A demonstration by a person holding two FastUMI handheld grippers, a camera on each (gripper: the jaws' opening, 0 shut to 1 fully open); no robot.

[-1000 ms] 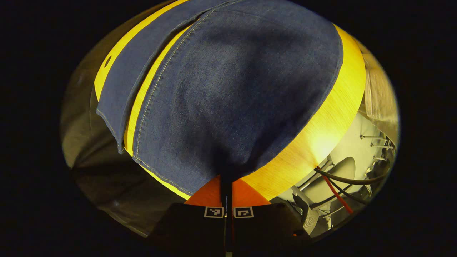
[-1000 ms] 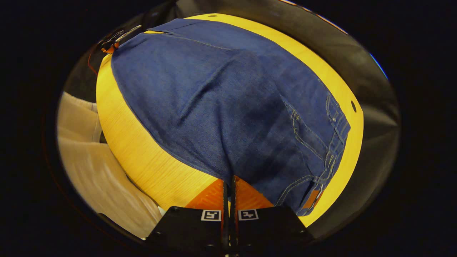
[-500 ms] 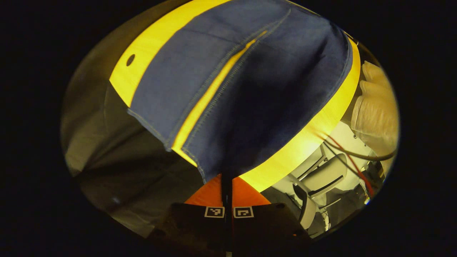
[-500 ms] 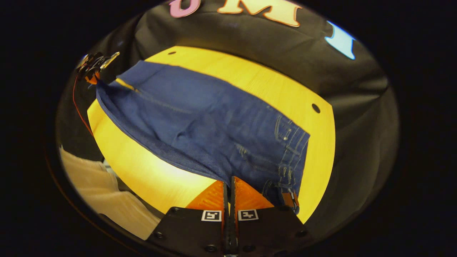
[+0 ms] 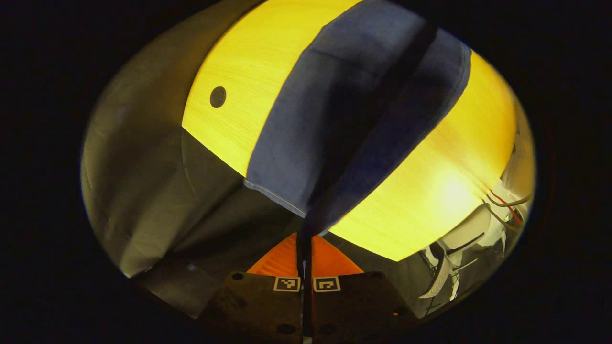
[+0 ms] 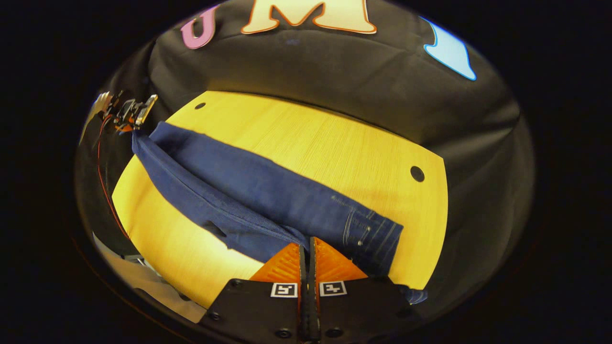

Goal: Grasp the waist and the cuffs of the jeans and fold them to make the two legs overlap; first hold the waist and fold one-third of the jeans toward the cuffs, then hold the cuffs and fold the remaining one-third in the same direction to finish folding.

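A: What has changed in the last second?

B: The near leg of the jeans (image 6: 267, 200) has been lifted off the bench (image 6: 334, 143) and carried toward the far one. A second ago, in the left gripper view, the two legs lay side by side with a strip of bench between them. Now the lifted leg (image 5: 382, 124) hangs over the flat one (image 5: 296, 129) and that strip is gone.

A: Who is holding what?

B: The left hand-held gripper (image 5: 304, 239) is pressed together on the cuff end, with the cloth running up from it toward 12 o'clock. The right hand-held gripper (image 6: 308, 251) is pinching the jeans at the waist end. In the right gripper view you can also see the left one far off at 10 o'clock (image 6: 126, 114), with the cloth stretched between the two.

A: So are the legs overlapped?

B: Not yet, I'd say. The raised leg is still held up as a ridge above the bench. It wants laying down flat on the far leg before the waist fold can start.
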